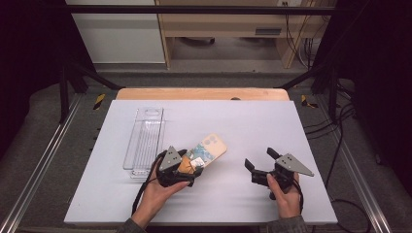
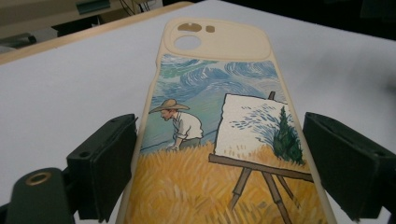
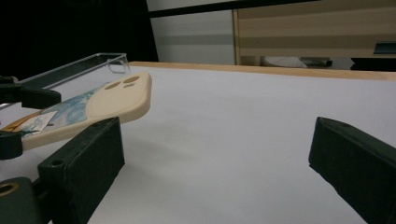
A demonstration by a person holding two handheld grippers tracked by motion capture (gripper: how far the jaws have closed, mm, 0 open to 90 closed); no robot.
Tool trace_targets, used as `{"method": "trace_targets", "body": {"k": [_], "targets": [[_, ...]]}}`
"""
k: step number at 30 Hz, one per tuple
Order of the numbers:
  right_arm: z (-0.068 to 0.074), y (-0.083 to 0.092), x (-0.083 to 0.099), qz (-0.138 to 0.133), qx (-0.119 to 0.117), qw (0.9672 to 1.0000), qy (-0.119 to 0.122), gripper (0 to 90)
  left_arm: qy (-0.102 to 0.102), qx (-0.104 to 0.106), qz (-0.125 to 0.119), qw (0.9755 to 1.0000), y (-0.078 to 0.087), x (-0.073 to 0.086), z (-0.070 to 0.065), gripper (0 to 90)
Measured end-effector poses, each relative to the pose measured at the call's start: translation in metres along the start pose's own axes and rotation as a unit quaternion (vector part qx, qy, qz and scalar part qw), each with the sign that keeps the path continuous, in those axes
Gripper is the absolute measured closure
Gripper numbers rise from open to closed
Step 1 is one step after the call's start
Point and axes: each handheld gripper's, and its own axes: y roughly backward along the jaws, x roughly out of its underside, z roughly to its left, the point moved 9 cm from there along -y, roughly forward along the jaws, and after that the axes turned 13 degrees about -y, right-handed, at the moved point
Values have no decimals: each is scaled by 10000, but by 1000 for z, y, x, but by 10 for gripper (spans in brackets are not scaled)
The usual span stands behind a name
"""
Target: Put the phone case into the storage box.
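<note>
Gripping one phone case [image 1: 210, 149] in left hand-held gripper [image 1: 190, 167], one clear tray [image 1: 144, 141]

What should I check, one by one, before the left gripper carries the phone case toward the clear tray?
1. Left gripper shut on the phone case: ok, both jaws press its long edges.
2. Case lifted off the white table: ok, a shadow lies under its camera end in the right gripper view.
3. Clear tray free to receive it: ok, nothing lies inside.
4. Right gripper out of the path: ok, open, apart at the right.
5. Grip firm enough for carrying: cannot tell.
</note>
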Motion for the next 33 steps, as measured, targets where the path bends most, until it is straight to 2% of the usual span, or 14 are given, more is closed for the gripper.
{"method": "trace_targets", "body": {"k": [7, 8, 11, 12, 14, 22, 27, 29, 33], "targets": [[15, -5, 6, 118, -107, 9999, -56, 34, 45, -210, -271, 9994, 11, -11, 9, 118], [16, -6, 7, 160, -111, 9998, -82, 33, 79, -274, -374, 9989, 15, -15, 13, 119], [17, -8, 9, 198, -92, 9997, -98, 33, 118, -340, -465, 9983, 18, -18, 17, 119], [16, -11, 10, 305, 19, 9995, -93, 34, 125, -366, -489, 9981, 19, -19, 18, 119], [17, -13, 10, 382, 60, 9992, -78, 36, 155, -429, -600, 9972, 22, -22, 20, 119], [34, -18, 3, 550, -44, 9984, -103, 34, 100, -527, -742, 9958, 29, -27, 23, 118], [58, -24, -10, 606, -325, 9976, -109, 38, 132, -616, -822, 9946, 31, -29, 26, 118], [66, -26, -13, 636, -396, 9971, -124, 39, 80, -636, -835, 9944, 32, -30, 26, 118], [77, -29, -19, 693, -432, 9966, -47, 39, 3, -677, -884, 9938, 32, -33, 23, 118]]}}
